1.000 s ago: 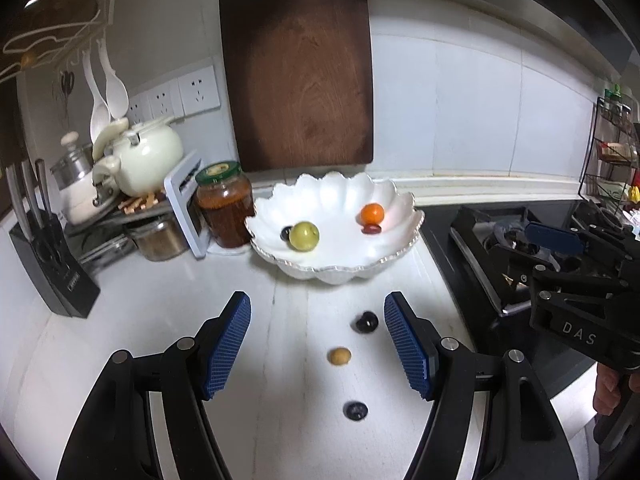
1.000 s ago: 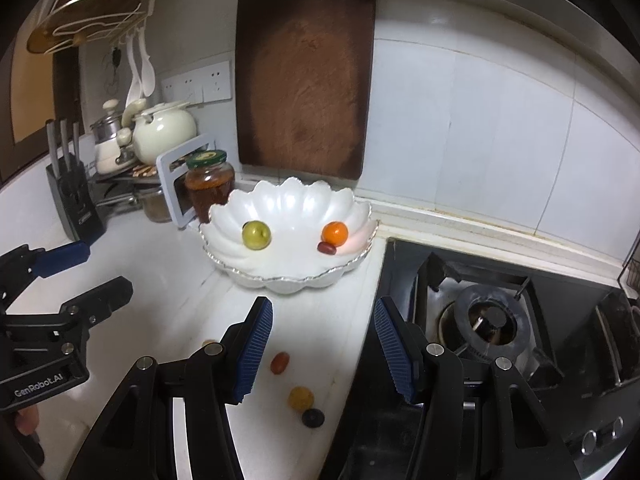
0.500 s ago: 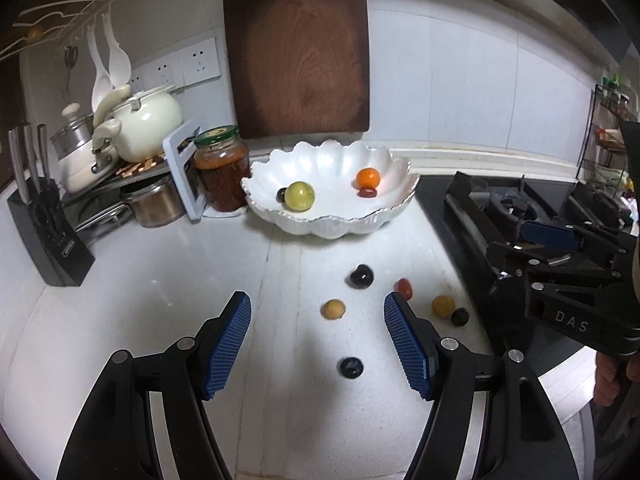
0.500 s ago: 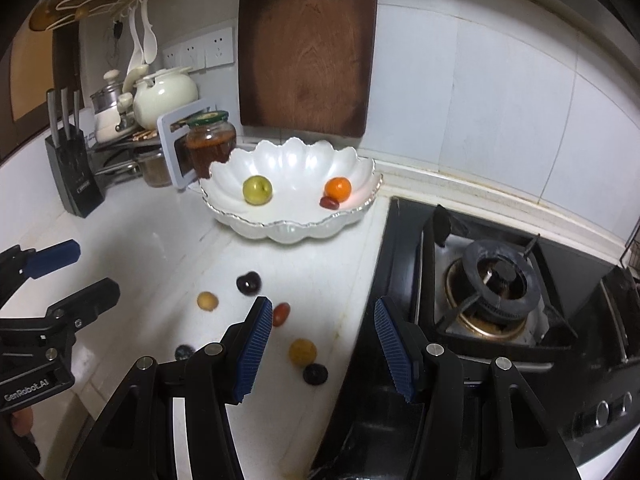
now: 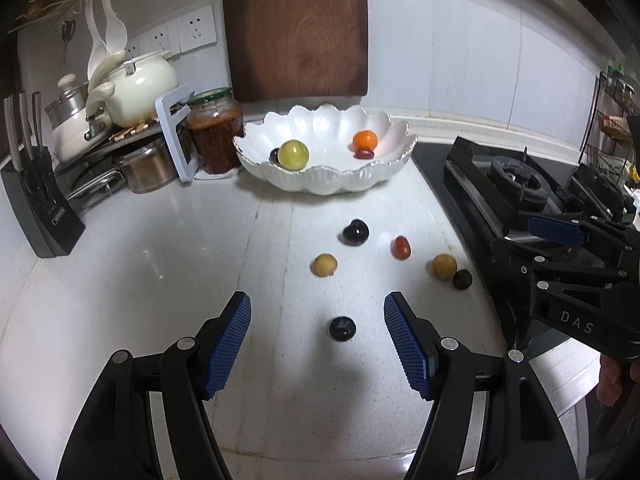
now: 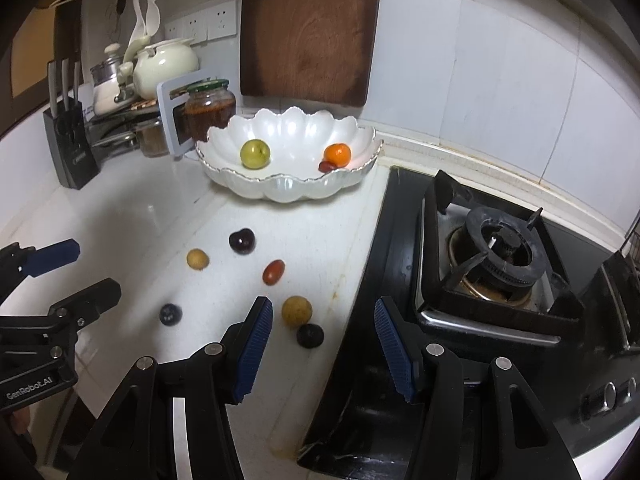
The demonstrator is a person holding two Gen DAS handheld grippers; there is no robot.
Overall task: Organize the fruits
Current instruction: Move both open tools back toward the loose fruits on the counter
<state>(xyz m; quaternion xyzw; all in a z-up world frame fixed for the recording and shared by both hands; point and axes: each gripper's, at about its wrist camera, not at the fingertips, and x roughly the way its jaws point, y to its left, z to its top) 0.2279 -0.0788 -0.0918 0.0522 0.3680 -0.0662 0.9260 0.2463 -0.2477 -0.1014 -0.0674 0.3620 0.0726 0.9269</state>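
both grippers are pulling back from the bowl (image 5: 384, 168); more counter (image 5: 160, 264) is showing than a second ago. left gripper (image 5: 317, 338) is hanging wide, empty, over the blueberry (image 5: 342, 328). right gripper (image 6: 323, 348) is also wide, empty. six fruits are lying loose on the counter, four in the bowl. judging blueberry next.

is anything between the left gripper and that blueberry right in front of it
Nothing visible. The left gripper has its jaws open, and the blueberry lies on bare counter just ahead of them, slightly right of centre. The other loose fruits sit farther back, toward the bowl.
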